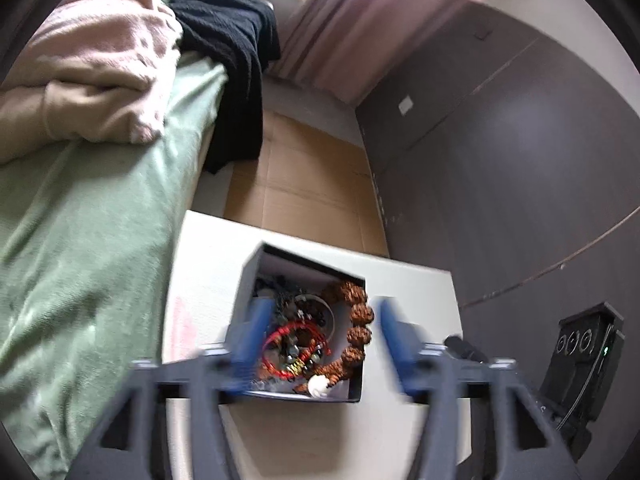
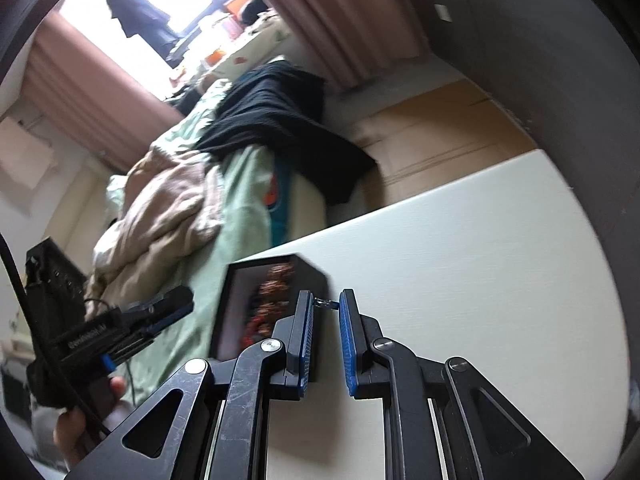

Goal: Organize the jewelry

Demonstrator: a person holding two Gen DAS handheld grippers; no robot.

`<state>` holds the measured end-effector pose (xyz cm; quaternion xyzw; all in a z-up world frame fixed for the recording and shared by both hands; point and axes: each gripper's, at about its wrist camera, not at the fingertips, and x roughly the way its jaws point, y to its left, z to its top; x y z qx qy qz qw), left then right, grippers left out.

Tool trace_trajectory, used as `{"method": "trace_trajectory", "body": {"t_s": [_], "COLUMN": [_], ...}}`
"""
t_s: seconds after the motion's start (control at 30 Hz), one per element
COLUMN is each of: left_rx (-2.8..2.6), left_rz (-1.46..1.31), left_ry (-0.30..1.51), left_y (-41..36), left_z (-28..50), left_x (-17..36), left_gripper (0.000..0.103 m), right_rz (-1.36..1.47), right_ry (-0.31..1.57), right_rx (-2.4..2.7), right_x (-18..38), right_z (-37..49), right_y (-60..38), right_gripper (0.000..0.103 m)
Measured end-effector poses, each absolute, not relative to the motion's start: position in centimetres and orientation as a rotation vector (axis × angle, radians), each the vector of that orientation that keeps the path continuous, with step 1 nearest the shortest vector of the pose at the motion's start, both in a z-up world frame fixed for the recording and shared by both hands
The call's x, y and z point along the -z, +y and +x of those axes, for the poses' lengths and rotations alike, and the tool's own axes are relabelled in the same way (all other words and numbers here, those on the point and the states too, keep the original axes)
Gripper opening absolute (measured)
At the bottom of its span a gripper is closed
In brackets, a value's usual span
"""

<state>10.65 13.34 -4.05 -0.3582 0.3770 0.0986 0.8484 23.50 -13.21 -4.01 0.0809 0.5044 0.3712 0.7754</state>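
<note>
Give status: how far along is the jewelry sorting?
Early. Done: nothing visibly sorted; the brown bead bracelet and red cord bracelet lie tangled in the open dark square box. In hand: right hand-held gripper pinches a small metal piece; left hand-held gripper is open over the box. Left: everything else.

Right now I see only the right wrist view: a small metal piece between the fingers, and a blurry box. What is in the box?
Observer: A tangle of jewelry. A red cord bracelet lies on top, inside the box.
Operator: Does anything stick out?
Observer: Yes, a string of big brown beads drapes over its right rim.
Operator: What is the other tool doing?
Observer: The left gripper is over the box with its fingers wide open, holding nothing.
</note>
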Motion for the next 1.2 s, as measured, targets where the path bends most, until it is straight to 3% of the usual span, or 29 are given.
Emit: {"method": "trace_trajectory", "body": {"t_s": [0.43,0.47,0.53,0.57,0.77,0.87,1.03,1.2], "left_rx": [-0.294,-0.296,-0.295,-0.293,-0.285,-0.276,-0.256,-0.241], "left_rz": [-0.792,-0.796,-0.799,-0.800,-0.765,-0.732,-0.679,-0.619], "left_ry": [0.746,0.746,0.750,0.751,0.760,0.773,0.793,0.777], "left_y": [17.2,17.4,17.4,17.4,16.2,15.0,12.9,10.3], "left_z": [8.0,7.9,7.9,8.0,8.3,8.5,8.7,8.4], "left_x": [3.3,3.3,3.5,3.6,3.3,3.0,2.7,2.2], "left_gripper": [0.070,0.070,0.070,0.070,0.070,0.070,0.071,0.085], "right_rz": [0.201,0.191,0.192,0.201,0.207,0.202,0.175,0.148], "right_ry": [1.143,1.151,1.201,1.205,1.163,1.144,1.140,1.119], "right_rx": [-0.974,-0.973,-0.986,-0.980,-0.922,-0.875,-0.816,-0.780], "right_x": [5.4,5.5,6.2,6.3,5.0,4.4,3.6,2.3], "right_z": [20.7,20.6,20.8,20.9,21.4,21.6,21.7,21.2], "right_y": [-6.5,-6.2,-5.6,-5.9,-8.6,-10.3,-12.6,-14.9], "right_gripper": [0.015,0.017,0.042,0.045,0.049,0.059,0.059,0.060]}}
